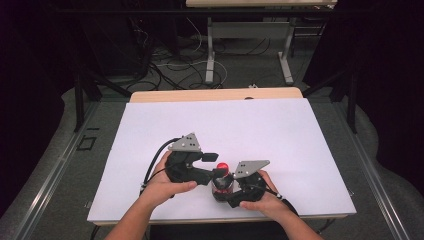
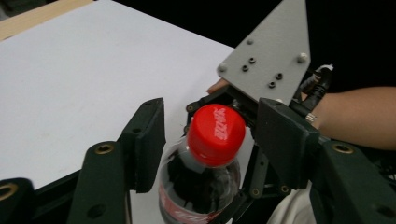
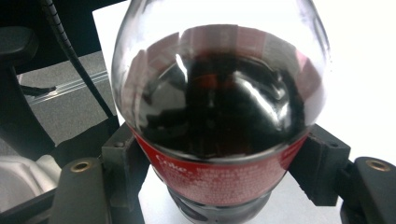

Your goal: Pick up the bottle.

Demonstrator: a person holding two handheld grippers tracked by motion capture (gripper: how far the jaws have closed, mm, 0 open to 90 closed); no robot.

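cola bottle [image 1: 222,184] stands upright, cap up, clenched by right gripper [image 1: 231,192]; left gripper [image 2: 210,140] released around cap.

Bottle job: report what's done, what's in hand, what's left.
Done: right gripper is clamped on the bottle at its label, holding it upright on the table. In hand: left gripper straddles the red cap, pads not yet touching. Left: grip the cap, probably to unscrew it.

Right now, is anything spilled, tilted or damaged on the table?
Nothing stands out. The cola bottle stands upright on the white table, red cap on, no spill visible. The right gripper clamps its labelled body; the left gripper brackets the cap, not yet touching.
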